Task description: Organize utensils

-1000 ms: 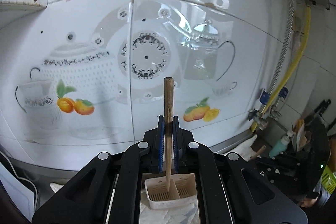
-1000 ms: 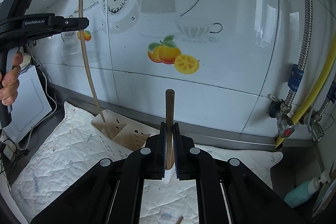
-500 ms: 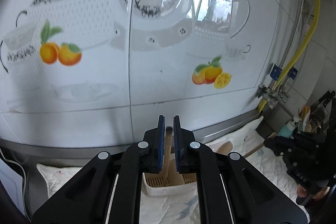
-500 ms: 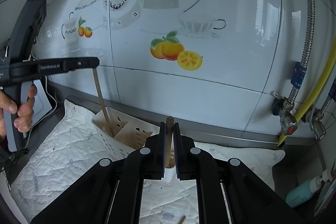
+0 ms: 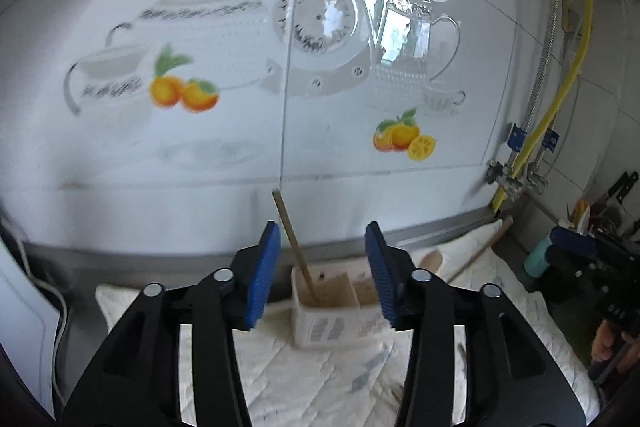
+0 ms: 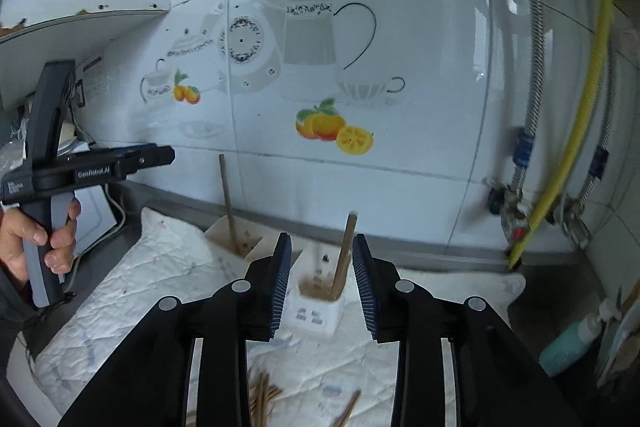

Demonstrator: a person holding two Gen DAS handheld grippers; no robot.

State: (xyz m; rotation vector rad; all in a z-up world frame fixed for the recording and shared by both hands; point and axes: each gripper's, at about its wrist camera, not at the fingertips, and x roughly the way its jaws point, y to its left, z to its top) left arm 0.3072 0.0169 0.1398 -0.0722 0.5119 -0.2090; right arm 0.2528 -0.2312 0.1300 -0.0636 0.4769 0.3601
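Note:
My left gripper (image 5: 322, 273) is open and empty above a beige utensil holder (image 5: 324, 321). A wooden stick (image 5: 294, 247) stands free in the holder's left compartment, leaning left. My right gripper (image 6: 322, 283) is open and empty above a white holder (image 6: 316, 311). A second wooden stick (image 6: 343, 255) stands in it, leaning right. In the right wrist view the beige holder (image 6: 240, 241) and its stick (image 6: 227, 205) show at the back left, with the left gripper (image 6: 152, 157) above them.
Both holders stand on a white quilted mat (image 6: 160, 291) by the tiled wall. Loose wooden sticks (image 6: 264, 395) lie on the mat near me. A wooden spoon (image 5: 452, 261) lies at the right. A teal bottle (image 6: 572, 345) and gas pipes (image 6: 560, 167) stand at the right.
Both grippers have opened and let go of their sticks. Each stick now stands in its holder. Both grippers have drawn back a little.

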